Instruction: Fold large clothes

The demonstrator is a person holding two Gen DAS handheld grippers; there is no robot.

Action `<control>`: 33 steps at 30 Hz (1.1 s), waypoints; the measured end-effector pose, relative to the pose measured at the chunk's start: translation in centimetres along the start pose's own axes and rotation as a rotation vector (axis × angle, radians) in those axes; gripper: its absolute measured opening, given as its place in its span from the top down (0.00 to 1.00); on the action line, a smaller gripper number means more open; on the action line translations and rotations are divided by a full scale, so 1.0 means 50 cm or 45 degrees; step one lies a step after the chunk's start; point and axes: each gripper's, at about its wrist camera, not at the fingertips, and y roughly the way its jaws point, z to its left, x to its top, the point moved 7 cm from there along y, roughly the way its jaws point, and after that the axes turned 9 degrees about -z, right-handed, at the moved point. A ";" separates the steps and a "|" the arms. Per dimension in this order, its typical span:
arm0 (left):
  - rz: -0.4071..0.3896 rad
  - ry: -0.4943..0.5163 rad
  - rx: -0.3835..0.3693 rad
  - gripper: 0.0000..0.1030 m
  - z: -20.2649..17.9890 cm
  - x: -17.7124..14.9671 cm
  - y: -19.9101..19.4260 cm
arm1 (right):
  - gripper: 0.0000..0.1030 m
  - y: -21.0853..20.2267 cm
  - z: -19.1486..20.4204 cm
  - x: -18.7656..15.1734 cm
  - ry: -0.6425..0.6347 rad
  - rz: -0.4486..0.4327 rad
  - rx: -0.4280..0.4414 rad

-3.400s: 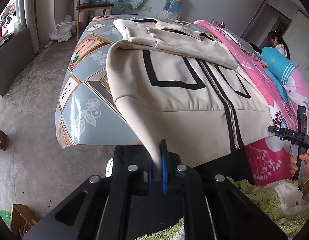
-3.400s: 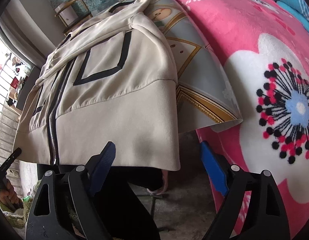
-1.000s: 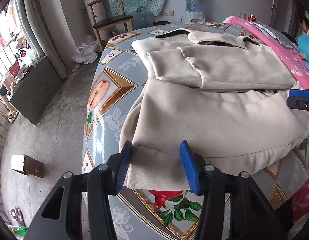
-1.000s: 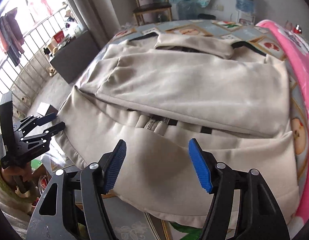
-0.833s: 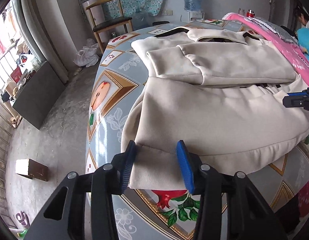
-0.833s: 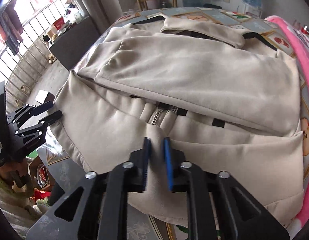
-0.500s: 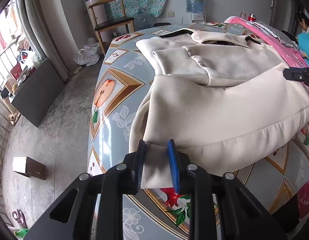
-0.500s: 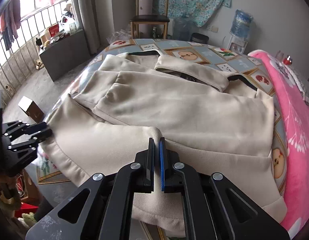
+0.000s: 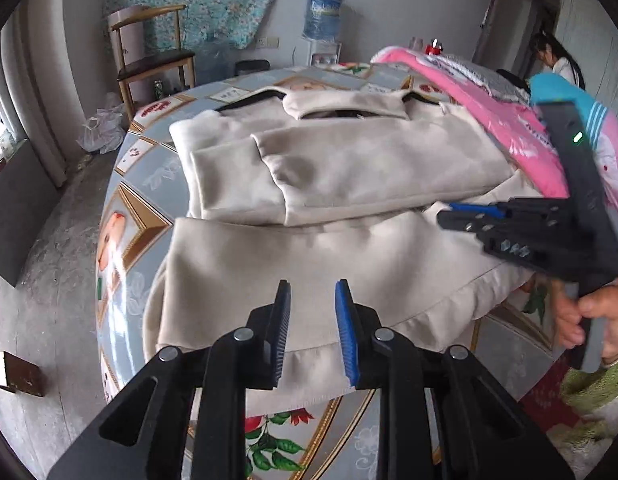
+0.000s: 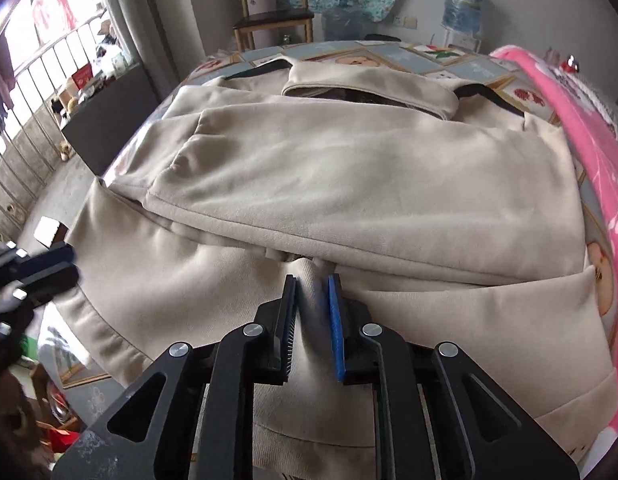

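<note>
we've got the cream jacket (image 10: 349, 184) half folded on the table (image 9: 121, 208), left gripper (image 9: 312, 316) clamped on its hem, right gripper (image 10: 312, 312) pinching a fabric ridge, jaws just easing apart

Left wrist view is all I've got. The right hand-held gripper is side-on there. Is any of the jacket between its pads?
Observer: Yes. In the right wrist view a raised ridge of the jacket fills the gap of the right hand-held gripper, whose jaws have just been opening slightly.
Operator: Where on the jacket?
Observer: On the near flap, just below the edge of the folded upper layer.
Operator: That gripper hides the jacket's right side from me.
Observer: Its near right corner meets the pink blanket.
</note>
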 end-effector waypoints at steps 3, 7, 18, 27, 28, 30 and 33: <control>0.092 -0.064 0.015 0.78 0.007 -0.026 0.038 | 0.64 -0.059 -0.057 0.020 0.115 -0.081 0.008; 0.081 -0.098 0.009 0.78 0.009 -0.032 0.039 | 0.55 -0.112 -0.184 0.024 0.146 -0.110 -0.217; 0.071 -0.054 0.064 0.78 0.009 -0.028 0.042 | 0.95 -0.064 -0.287 -0.039 0.031 0.029 -0.450; 0.062 -0.047 0.090 0.80 0.020 -0.023 0.044 | 0.97 -0.108 -0.332 0.010 0.215 -0.135 -0.455; 0.061 -0.049 0.089 0.80 0.021 -0.023 0.044 | 0.96 -0.086 -0.333 -0.005 0.203 -0.087 -0.468; 0.059 -0.047 0.088 0.80 0.021 -0.023 0.043 | 0.94 -0.062 -0.326 -0.023 0.162 -0.033 -0.509; 0.056 -0.051 0.086 0.80 0.024 -0.024 0.043 | 0.87 -0.086 -0.310 -0.007 0.168 -0.057 -0.545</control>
